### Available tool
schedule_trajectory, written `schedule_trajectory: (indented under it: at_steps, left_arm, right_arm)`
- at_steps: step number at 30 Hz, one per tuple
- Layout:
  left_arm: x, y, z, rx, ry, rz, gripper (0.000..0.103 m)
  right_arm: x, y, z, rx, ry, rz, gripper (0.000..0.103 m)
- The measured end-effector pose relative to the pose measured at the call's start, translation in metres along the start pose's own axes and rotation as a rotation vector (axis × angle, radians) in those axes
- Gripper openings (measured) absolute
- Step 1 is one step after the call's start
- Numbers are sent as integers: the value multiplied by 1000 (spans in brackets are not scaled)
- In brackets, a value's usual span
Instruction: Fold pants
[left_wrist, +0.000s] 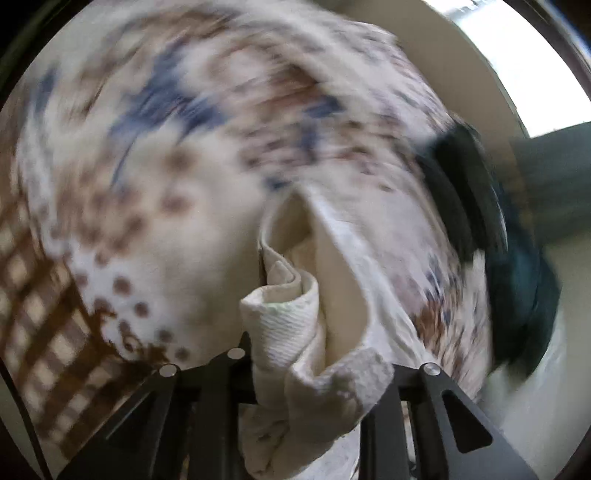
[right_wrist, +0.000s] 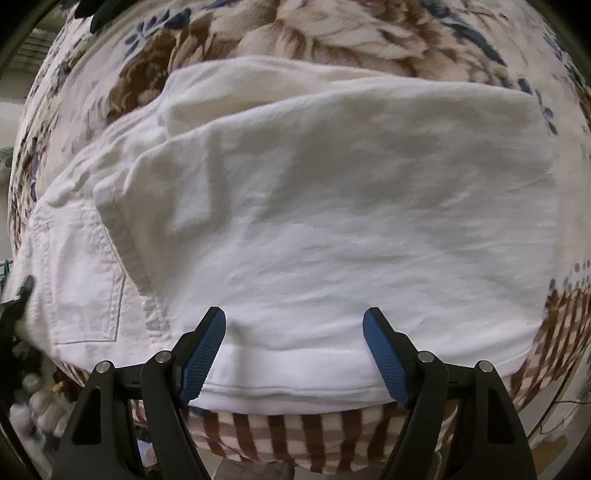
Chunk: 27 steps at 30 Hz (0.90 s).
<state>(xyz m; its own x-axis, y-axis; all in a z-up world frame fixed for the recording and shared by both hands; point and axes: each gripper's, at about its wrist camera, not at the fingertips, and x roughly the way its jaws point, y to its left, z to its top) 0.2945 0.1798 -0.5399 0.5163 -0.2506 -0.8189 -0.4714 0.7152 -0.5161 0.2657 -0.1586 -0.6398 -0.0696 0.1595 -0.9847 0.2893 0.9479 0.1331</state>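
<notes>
White pants (right_wrist: 314, 221) are seen spread over a flower-patterned blanket (right_wrist: 332, 33) on what appears to be a bed, a seat pocket toward the left of the right wrist view and a hemmed edge running along the bed's near side. A bunched corner of the cloth (left_wrist: 295, 332) is clamped in the left tool (left_wrist: 306, 373), whose fingers are nearly shut on it; the fabric is folded thick where it is pinched, and the surrounding view is smeared by motion. The right tool (right_wrist: 294, 354) is held wide apart above the near hem, pointing down, with nothing gripped and the pads not pressing.

A fold is judged to be under way, the held corner being lifted for carrying across the garment. A second grip by the right tool on the hem is probably called for, so that both corners travel together.

The blanket's checked border (right_wrist: 295, 432) hangs over the bed edge just below the hem, so little margin is left there. Ample room is offered beyond the pants. A dark object (left_wrist: 517, 266) lies close at the right of the left wrist view.
</notes>
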Motion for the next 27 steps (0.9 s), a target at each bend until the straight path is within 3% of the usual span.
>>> schedule_trajectory:
  at_steps: [4,7,13,15,18,21,24,27]
  left_arm:
    - [-36,-87,-27,265,-16,-30,19]
    - [-44,-147,-65,411,21,-81,19]
    - [16,-240,-164,628,183,-106,18]
    - [51,-258,-201,710,251,-60,18]
    - [99,-261,-234,749,336,40,18]
    - [115,-258,-240,741,353,78,18]
    - [114,-259,-238,738,360,96,20]
    - [96,-265,-236,724,377,112,27]
  right_arm:
    - [-14,-31,0,39,-27,29,79]
    - [-27,-58,1,76,-47,52,79]
    - [-49,-140,0,185,-74,62,79]
    - [-56,-167,1,216,-72,57,79]
    - [-58,-211,1,251,-68,54,79]
    - [-58,-242,0,255,-54,66,79]
    - [-58,-258,2,242,-49,91,79]
    - [-55,-249,3,228,-54,145,79]
